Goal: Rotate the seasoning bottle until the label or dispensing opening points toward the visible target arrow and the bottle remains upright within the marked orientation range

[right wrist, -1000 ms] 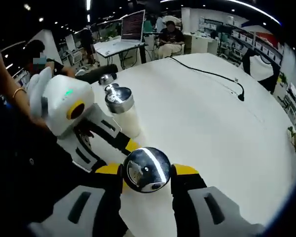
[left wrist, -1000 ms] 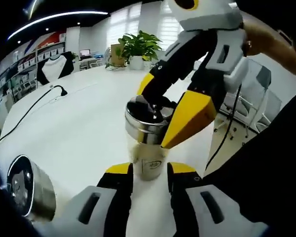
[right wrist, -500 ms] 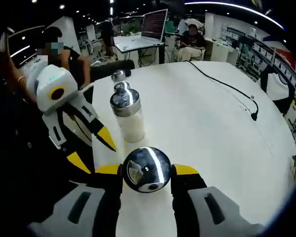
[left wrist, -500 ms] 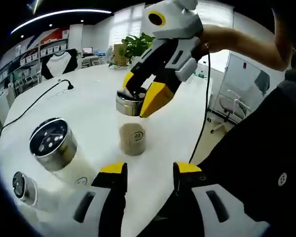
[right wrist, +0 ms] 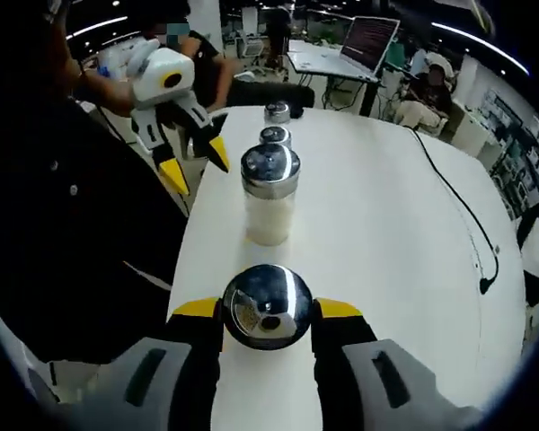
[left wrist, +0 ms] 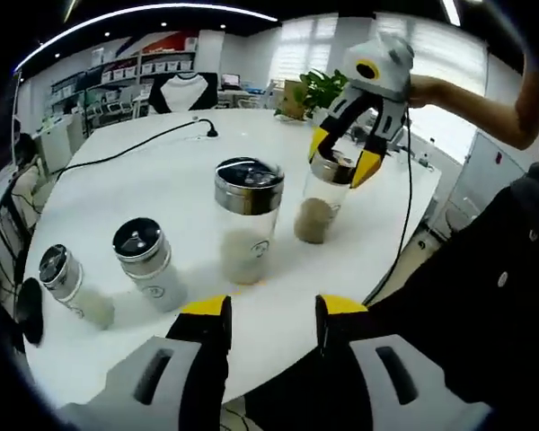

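The seasoning bottle, a glass jar of brown powder with a steel lid, stands upright near the table's right edge. My right gripper comes down from above and is shut on that lid. In the right gripper view the shiny lid sits clamped between my right gripper's yellow-tipped jaws. My left gripper is open and holds nothing, well back from the bottle. In the right gripper view the left gripper hangs off the table's edge with its jaws spread.
A bigger jar of white powder stands beside the held bottle, with two smaller shakers further along. A black cable crosses the white table. A plant stands at the far edge.
My left gripper let go of the bottle's glass body, opened and drew back from the table. The right gripper has stayed shut on the lid.
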{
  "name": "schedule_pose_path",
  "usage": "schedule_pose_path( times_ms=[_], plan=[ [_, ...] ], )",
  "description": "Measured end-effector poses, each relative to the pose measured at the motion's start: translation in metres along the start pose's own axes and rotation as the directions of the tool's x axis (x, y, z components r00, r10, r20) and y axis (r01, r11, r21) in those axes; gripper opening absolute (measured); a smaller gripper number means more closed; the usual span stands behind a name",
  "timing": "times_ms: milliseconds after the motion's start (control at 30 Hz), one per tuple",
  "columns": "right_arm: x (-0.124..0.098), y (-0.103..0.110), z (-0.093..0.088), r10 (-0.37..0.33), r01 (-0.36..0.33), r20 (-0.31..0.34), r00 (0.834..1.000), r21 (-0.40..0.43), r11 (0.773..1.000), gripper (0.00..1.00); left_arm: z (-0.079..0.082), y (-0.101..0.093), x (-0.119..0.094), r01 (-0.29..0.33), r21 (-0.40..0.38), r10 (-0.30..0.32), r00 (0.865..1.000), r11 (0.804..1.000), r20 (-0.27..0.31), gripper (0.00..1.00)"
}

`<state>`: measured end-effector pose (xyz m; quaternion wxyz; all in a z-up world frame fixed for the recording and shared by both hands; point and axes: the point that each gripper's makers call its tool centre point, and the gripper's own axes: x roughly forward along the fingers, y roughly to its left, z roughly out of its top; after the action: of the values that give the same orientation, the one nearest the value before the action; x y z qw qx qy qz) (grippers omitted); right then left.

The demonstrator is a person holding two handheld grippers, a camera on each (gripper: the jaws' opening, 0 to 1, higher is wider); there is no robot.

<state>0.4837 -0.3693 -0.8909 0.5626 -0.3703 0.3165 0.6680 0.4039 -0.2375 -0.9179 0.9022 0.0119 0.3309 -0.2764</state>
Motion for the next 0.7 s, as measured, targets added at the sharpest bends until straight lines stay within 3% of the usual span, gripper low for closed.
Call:
schedule_pose_path(
  times_ms=[467, 567, 700],
  plan=[
    [0.004, -0.002, -0.005, 0.026, -0.039, -0.090, 0.996, -0.151, 0.988, 0.38, -0.015, 0.020, -0.010, -0.047, -0.043, 0.047, 0.999, 0.998, -0.014, 0.47],
    [0.003, -0.002, -0.005, 0.010, -0.023, -0.090, 0.996, -0.141, 0.990, 0.38, -0.013, 0.021, -0.013, -0.056, -0.053, 0.056, 0.998, 0.997, -0.005, 0.47],
    [0.004, -0.004, -0.006, -0.030, 0.025, -0.075, 0.997, -0.067, 0.997, 0.38, -0.014, 0.026, -0.017, -0.066, -0.053, 0.066, 0.998, 0.996, -0.002, 0.48]
  ],
)
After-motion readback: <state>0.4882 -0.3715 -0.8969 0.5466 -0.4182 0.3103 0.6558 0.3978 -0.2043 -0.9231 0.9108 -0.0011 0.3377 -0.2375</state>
